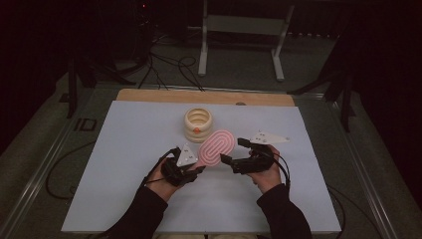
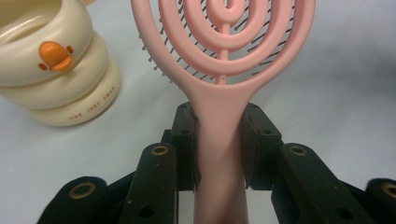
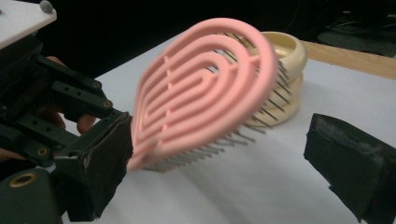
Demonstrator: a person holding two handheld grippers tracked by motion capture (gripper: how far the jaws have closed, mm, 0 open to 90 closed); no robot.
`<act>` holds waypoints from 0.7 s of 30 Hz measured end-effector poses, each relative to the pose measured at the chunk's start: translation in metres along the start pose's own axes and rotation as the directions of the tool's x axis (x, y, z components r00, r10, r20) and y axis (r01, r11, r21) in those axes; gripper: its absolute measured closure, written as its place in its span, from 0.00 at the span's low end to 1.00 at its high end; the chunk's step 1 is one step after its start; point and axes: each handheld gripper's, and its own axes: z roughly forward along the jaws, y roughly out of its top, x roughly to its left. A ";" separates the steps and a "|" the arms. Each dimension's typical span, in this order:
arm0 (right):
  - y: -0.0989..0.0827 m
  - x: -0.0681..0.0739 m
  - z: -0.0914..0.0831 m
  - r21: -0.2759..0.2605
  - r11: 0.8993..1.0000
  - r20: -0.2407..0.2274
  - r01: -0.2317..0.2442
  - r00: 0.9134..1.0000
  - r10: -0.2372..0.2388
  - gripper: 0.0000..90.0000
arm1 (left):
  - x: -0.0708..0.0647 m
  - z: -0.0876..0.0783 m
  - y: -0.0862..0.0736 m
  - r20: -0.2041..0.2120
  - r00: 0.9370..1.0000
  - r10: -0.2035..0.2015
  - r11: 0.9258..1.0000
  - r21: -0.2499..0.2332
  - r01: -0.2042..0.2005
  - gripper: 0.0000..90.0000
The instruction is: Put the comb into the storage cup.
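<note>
Pink hairbrush (image 1: 217, 146), oval head of concentric ribs with dark bristles on its underside, held above the white table sheet (image 1: 124, 164) just in front of centre. Its handle runs to about 7 o'clock from the head and is clenched between the pads of the left gripper (image 1: 198, 168); the left gripper view shows both pads pressed flat against the handle's sides just below the neck. At 3 o'clock of the head stands the right gripper (image 1: 230, 152), jaws spread and released, with nothing between the pads; in its own view the head sits in the gap, near one pad and apart from the other. At about 11 o'clock of the brush, close behind it, stands a cream ribbed cup (image 1: 198, 124) bearing an orange duck mark, upright on the sheet.

Risks, as judged: the single grip low on a smooth, tapering handle may let the brush pivot or slip if the right jaws nudge the head; closing across the bristles rather than the rim could bend them; a forward swing could tip the cup.
</note>
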 end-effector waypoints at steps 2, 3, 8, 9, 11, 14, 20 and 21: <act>0.002 0.001 0.003 0.004 1.000 -0.010 -0.014 1.000 0.014 0.09 | -0.002 0.000 0.001 0.003 1.000 0.007 1.000 -0.004 -0.007 0.79; 0.002 0.001 0.003 0.004 1.000 -0.010 -0.014 1.000 0.014 0.09 | -0.002 0.000 0.001 0.003 1.000 0.007 1.000 -0.004 -0.007 0.79; 0.004 0.000 0.006 0.024 0.999 -0.035 -0.045 0.998 0.046 0.09 | -0.003 -0.001 0.002 0.006 1.000 0.019 1.000 -0.021 -0.018 0.79; 0.004 0.000 0.006 0.024 0.999 -0.035 -0.045 0.998 0.046 0.09 | -0.004 -0.001 0.002 0.003 1.000 0.022 0.999 -0.025 -0.022 0.79; 0.005 0.000 0.007 0.027 0.998 -0.036 -0.050 0.998 0.051 0.09 | -0.004 -0.001 0.002 0.003 1.000 0.022 0.999 -0.025 -0.022 0.79; 0.005 0.002 0.011 0.040 0.997 -0.052 -0.063 0.997 0.065 0.10 | -0.007 -0.003 0.003 0.001 0.999 0.037 0.998 -0.051 -0.037 0.79; 0.008 0.004 0.013 0.047 0.996 -0.077 -0.072 0.994 0.075 0.21 | -0.008 -0.003 0.002 -0.004 0.999 0.044 0.997 -0.062 -0.044 0.79; 0.008 0.005 0.013 0.053 0.996 -0.079 -0.071 0.994 0.075 0.23 | -0.008 -0.003 0.003 -0.005 0.999 0.048 0.997 -0.066 -0.048 0.79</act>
